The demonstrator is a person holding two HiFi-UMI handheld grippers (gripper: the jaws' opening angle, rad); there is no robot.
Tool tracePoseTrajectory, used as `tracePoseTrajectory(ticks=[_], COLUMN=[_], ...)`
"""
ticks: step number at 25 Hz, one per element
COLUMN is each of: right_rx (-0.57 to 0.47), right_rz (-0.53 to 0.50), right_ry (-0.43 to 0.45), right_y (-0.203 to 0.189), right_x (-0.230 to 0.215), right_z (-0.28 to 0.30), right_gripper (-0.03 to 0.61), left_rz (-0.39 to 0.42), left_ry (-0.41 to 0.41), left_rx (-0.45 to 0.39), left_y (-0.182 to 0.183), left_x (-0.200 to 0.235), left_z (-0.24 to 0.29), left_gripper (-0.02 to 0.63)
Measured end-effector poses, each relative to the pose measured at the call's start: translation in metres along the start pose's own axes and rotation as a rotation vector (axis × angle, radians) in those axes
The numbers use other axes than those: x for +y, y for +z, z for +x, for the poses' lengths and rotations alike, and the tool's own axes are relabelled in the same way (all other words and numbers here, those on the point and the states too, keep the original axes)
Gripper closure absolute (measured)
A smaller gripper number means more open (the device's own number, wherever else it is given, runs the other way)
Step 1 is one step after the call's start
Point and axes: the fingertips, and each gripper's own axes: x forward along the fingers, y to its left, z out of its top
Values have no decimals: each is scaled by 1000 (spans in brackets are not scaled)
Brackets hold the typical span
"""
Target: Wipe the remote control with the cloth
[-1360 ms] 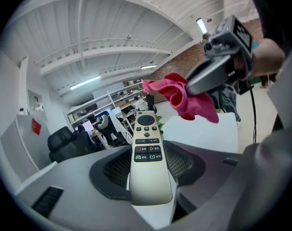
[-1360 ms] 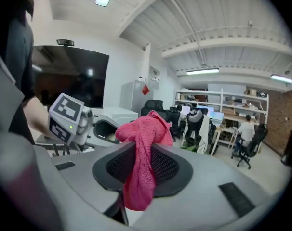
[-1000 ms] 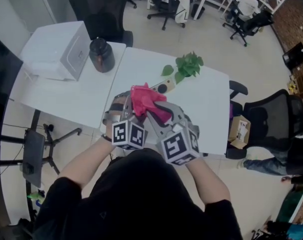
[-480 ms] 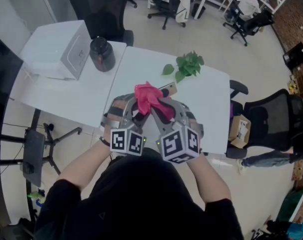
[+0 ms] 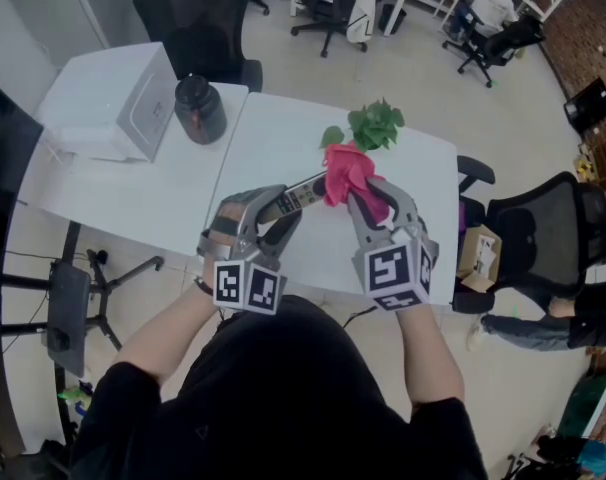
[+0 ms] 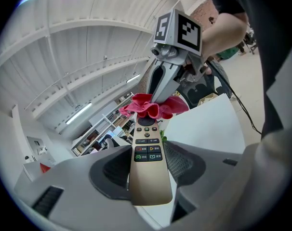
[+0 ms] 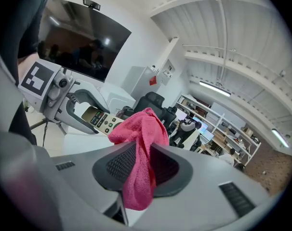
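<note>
Slid outward since a second ago to the remote control's far tip: pink cloth, pinched between the nearly closed jaws of right gripper. Remote's near end clamped lengthwise in left gripper, above white table.

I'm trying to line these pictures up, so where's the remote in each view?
Head view: remote at centre, its far end at the cloth.
Left gripper view: bottom centre, between the jaws, running up to the cloth.
Right gripper view: left of centre, just left of the cloth.
Shared landmark: the pink cloth at the remote's tip.
</note>
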Motion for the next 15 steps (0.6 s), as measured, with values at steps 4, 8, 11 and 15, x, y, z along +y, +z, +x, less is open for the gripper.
tracePoseTrajectory(ticks=[4,8,11,15], right_rx=[-205,-348,-401,-394], right_rz=[203,454,575,674], right_ry=[10,60,135,246], right_y=[24,31,29,22], right_x=[-12,-17,-3,30], right_z=[-19,-40,-40,-27], right_gripper=[483,483,483,483], left_rz=[-394,-976,-1292,-1574], left_ry=[-83,-237,-324,-430], left_rx=[-66,-244,-398,-551], left_y=[0,3,2,8], left_x=[11,34,48,58], left_z=[2,3,3,-1], left_gripper=[405,405,405,405])
